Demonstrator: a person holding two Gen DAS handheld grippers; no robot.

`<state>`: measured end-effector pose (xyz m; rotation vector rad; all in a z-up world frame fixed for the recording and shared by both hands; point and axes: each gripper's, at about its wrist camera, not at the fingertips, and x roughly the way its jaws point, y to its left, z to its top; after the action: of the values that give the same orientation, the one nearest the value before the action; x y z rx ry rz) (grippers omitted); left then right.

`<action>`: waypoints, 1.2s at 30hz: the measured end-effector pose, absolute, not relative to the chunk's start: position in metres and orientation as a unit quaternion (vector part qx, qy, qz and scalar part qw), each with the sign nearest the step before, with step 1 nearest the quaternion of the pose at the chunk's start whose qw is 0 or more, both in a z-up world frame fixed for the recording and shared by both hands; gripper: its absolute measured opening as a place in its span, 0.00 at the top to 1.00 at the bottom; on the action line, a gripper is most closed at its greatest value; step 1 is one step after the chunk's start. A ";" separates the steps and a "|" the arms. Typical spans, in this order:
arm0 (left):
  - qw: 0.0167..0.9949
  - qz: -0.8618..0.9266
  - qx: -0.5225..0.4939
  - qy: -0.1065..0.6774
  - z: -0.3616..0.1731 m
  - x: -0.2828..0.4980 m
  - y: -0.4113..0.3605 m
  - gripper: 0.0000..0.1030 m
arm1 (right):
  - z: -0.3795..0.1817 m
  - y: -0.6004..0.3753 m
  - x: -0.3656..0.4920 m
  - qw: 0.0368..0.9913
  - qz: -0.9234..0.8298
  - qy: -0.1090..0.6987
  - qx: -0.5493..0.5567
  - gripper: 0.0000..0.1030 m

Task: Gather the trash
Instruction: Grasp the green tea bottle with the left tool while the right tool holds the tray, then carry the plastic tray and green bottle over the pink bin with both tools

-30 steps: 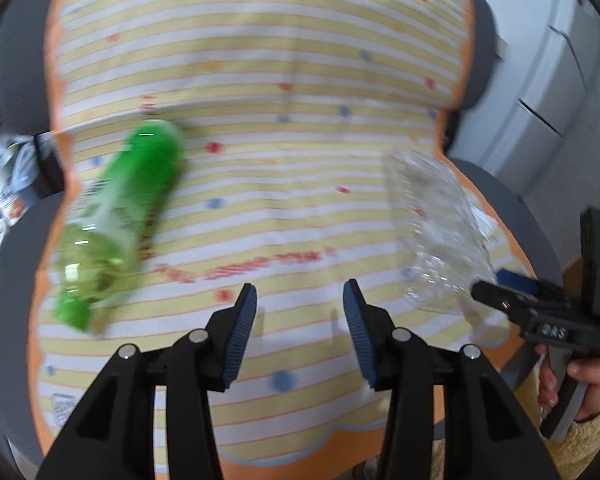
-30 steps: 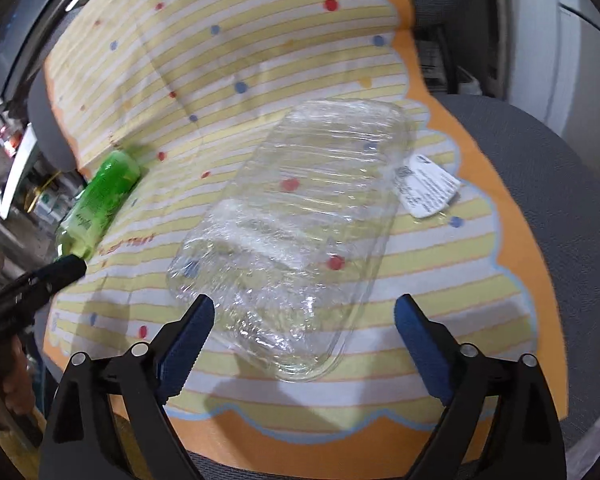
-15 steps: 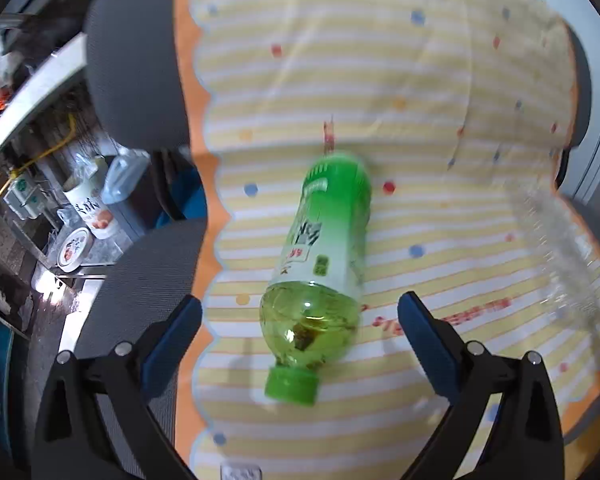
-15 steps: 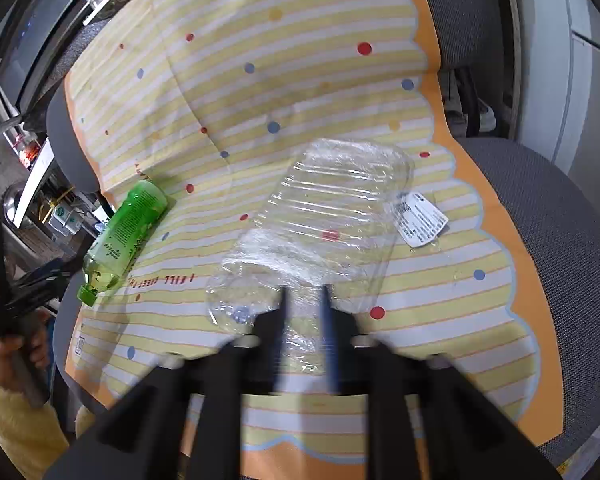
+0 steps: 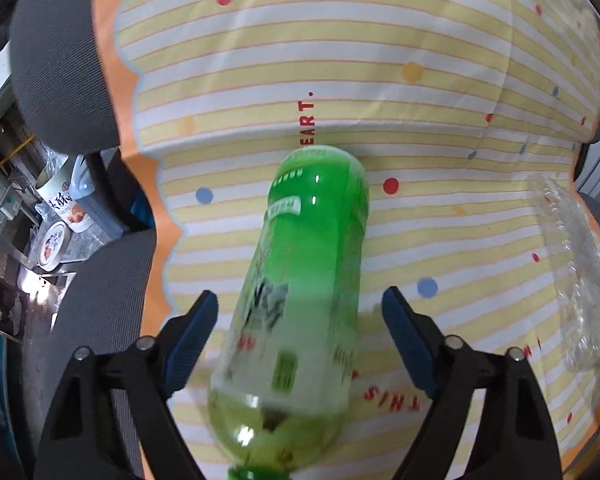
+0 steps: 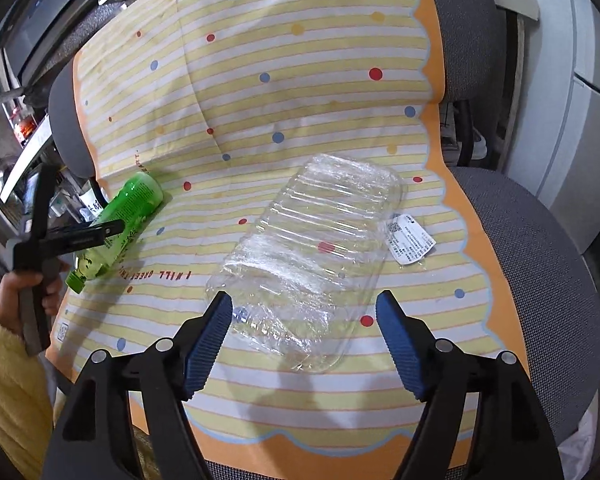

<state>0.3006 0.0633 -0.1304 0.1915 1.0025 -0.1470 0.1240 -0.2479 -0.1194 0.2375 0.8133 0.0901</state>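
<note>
Leftmost, left gripper (image 5: 300, 312) closing around green plastic bottle (image 5: 300, 300) lying on striped yellow dotted cloth (image 5: 340, 80), pads not yet touching it. Right of that, right gripper (image 6: 304, 320) opening above crumpled clear plastic container (image 6: 312, 256); white paper label (image 6: 410, 238) beside it.

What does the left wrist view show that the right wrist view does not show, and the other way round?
Only the left wrist view: the open left gripper from behind, its jaws closing around the green plastic bottle, pads not yet touching; printed tubs on the floor beside the chair.

Only the right wrist view: the right gripper, jaws opening above the crushed clear plastic bottle; a white paper label; a hand in a yellow fleece sleeve.

Both: the green bottle, the clear bottle, the yellow striped dotted cloth over the grey chair.
</note>
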 end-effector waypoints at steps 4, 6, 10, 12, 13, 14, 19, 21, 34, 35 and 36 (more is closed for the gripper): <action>0.862 -0.060 0.098 0.493 -0.135 0.313 0.057 0.37 | -0.123 -0.249 0.125 0.909 0.037 0.401 0.108 0.27; 0.865 -0.057 0.103 0.488 -0.135 0.312 0.055 0.39 | -0.126 -0.251 0.128 0.906 0.032 0.409 0.109 0.25; 0.873 -0.084 0.065 0.476 -0.121 0.286 0.052 0.39 | -0.131 -0.253 0.131 0.902 0.029 0.414 0.119 0.19; 0.876 -0.116 0.054 0.465 -0.112 0.261 0.040 0.39 | -0.134 -0.255 0.133 0.899 0.032 0.416 0.130 0.19; 0.875 -0.135 0.045 0.463 -0.109 0.250 0.033 0.39 | -0.135 -0.255 0.132 0.899 0.031 0.416 0.134 0.19; 0.872 -0.157 0.034 0.462 -0.105 0.237 0.023 0.39 | -0.136 -0.257 0.131 0.900 0.029 0.413 0.138 0.19; 0.854 -0.189 0.054 0.482 -0.107 0.214 -0.031 0.39 | -0.138 -0.271 0.123 0.900 0.046 0.399 0.169 0.24; 0.852 -0.179 0.090 0.484 -0.113 0.213 -0.050 0.39 | -0.141 -0.275 0.123 0.899 0.049 0.396 0.178 0.30; 0.799 -0.273 0.081 0.530 -0.129 0.201 -0.086 0.39 | -0.182 -0.302 0.115 0.859 0.097 0.401 0.303 0.21; 0.794 -0.278 0.066 0.536 -0.131 0.203 -0.084 0.39 | -0.182 -0.303 0.115 0.858 0.099 0.398 0.309 0.21; 0.789 -0.284 0.054 0.542 -0.133 0.204 -0.084 0.40 | -0.183 -0.304 0.116 0.857 0.103 0.391 0.318 0.21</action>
<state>0.2039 -0.0838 -0.1330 0.1171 1.1683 -0.6107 0.1156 -0.3039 -0.1828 0.6689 0.8219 0.2170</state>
